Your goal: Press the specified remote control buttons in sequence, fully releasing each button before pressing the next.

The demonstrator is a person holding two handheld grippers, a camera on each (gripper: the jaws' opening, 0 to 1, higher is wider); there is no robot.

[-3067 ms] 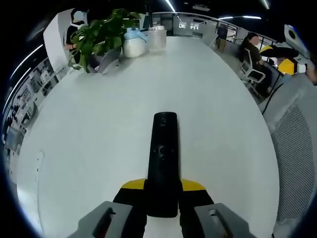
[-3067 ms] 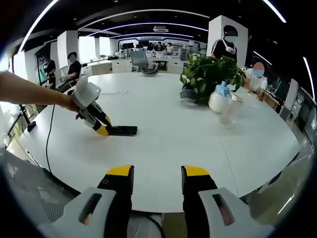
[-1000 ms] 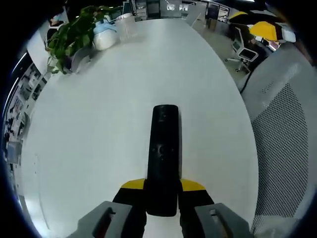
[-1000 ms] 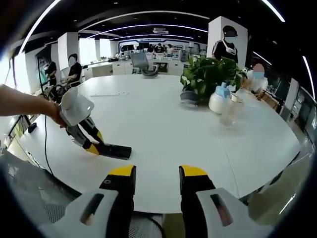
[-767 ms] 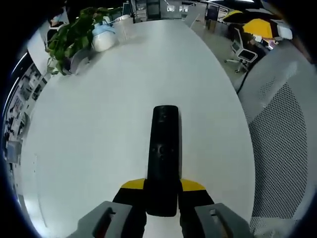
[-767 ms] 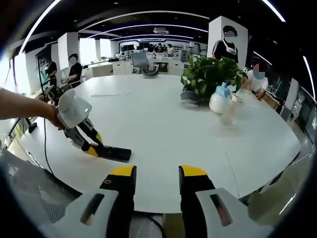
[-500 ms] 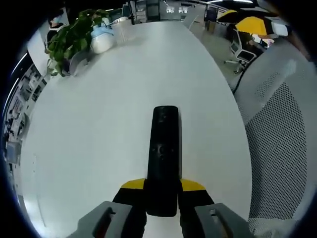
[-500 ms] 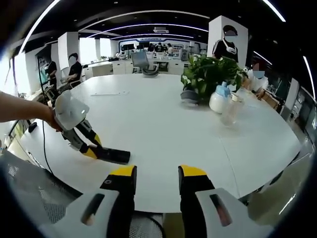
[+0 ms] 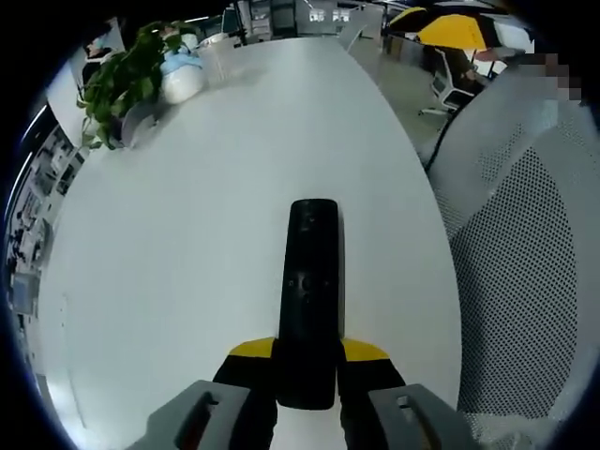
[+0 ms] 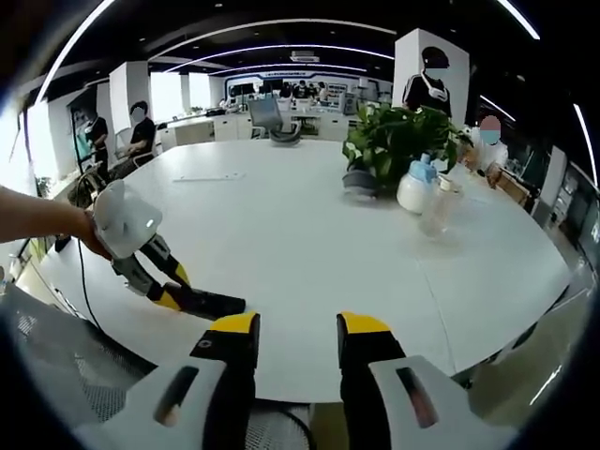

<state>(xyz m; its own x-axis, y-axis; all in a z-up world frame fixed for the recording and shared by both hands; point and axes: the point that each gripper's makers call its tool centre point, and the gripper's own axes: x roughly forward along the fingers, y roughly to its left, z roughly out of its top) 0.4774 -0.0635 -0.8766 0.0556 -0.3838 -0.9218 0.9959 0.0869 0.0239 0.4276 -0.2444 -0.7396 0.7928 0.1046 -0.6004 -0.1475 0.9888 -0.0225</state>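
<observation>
Left gripper view: left gripper (image 9: 307, 361) is clenched on the near end of the black remote (image 9: 310, 281). The remote runs up the frame's centre, over the white table (image 9: 206, 206). Potted plant (image 9: 117, 75) and a white bottle (image 9: 180, 77) sit upper left, mesh chair back (image 9: 516, 281) at right.

Right gripper view: right gripper (image 10: 294, 337) hangs at lower centre with its jaws apart, gripping nothing. At lower left the left gripper (image 10: 178, 295) grips the remote (image 10: 211, 302) near the table (image 10: 309, 234) edge. The plant (image 10: 398, 141) and bottle (image 10: 412, 187) are upper right.
</observation>
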